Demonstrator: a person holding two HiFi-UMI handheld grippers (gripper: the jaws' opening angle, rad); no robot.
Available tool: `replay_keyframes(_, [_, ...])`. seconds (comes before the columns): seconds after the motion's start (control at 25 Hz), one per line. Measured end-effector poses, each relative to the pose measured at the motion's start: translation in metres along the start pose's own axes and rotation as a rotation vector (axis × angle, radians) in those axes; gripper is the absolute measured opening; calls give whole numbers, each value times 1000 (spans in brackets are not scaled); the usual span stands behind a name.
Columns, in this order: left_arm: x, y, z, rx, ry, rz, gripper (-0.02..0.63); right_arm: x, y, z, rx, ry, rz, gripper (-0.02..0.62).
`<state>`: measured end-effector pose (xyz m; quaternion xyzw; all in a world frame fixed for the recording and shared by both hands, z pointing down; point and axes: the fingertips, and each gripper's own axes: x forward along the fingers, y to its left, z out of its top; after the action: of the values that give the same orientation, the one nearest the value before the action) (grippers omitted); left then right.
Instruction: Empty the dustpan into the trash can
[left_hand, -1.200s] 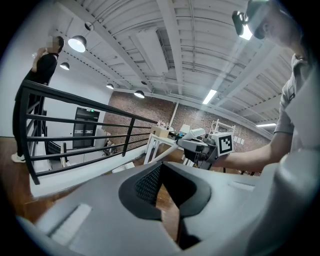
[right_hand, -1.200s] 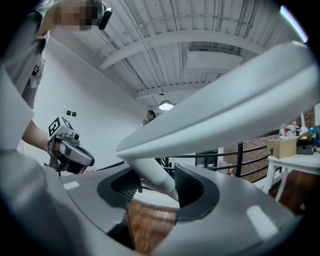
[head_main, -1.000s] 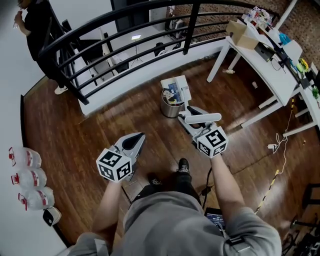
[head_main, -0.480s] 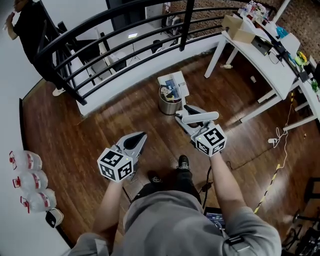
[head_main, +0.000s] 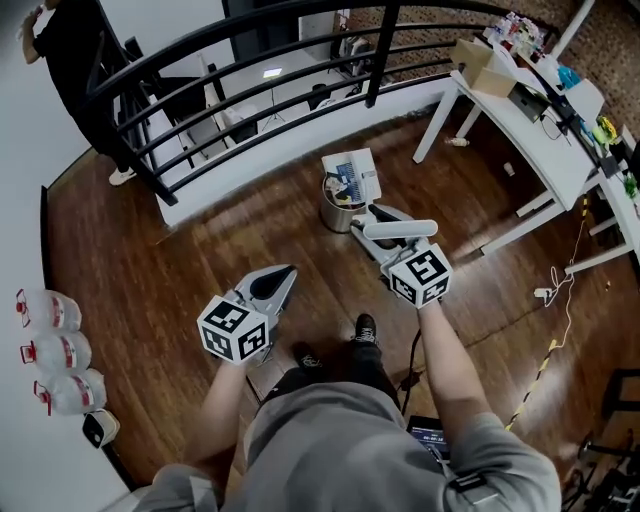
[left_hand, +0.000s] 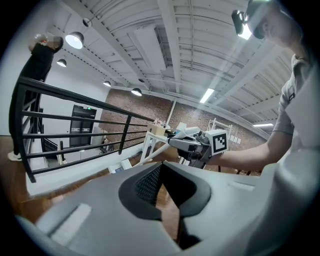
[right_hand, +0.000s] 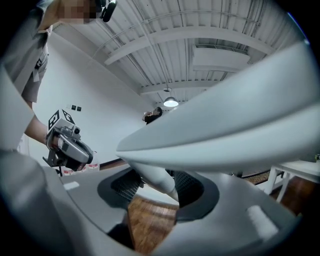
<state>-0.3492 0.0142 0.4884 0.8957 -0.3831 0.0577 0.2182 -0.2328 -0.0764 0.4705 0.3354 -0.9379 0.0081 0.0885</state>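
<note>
1. At left, left gripper: jaws pressed together, empty, above the floor.
2. Centre: dustpan apparently tipped over trash can; contents unreadable.
3. Right gripper: jaws pinch the handle; judged the tipping stage, calling for firm grip, mouth inside rim.

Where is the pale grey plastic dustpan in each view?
Head view: pale grey plastic dustpan just right of centre.
Left gripper view: dustpan small, just right of centre.
Right gripper view: dustpan huge, across the upper right.
Shared landmark: white table, upper right;, centre-left;, right edge.
</note>
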Motion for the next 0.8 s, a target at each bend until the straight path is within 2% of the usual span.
replay_keyframes(0.44, [-28,27,5,-33,-47,87,5,66,8,38,-89,3,95,186])
replay_keyframes(0.8, [-65,55,1,-85,-99,191,5,121,52,33,-187,83,229,179])
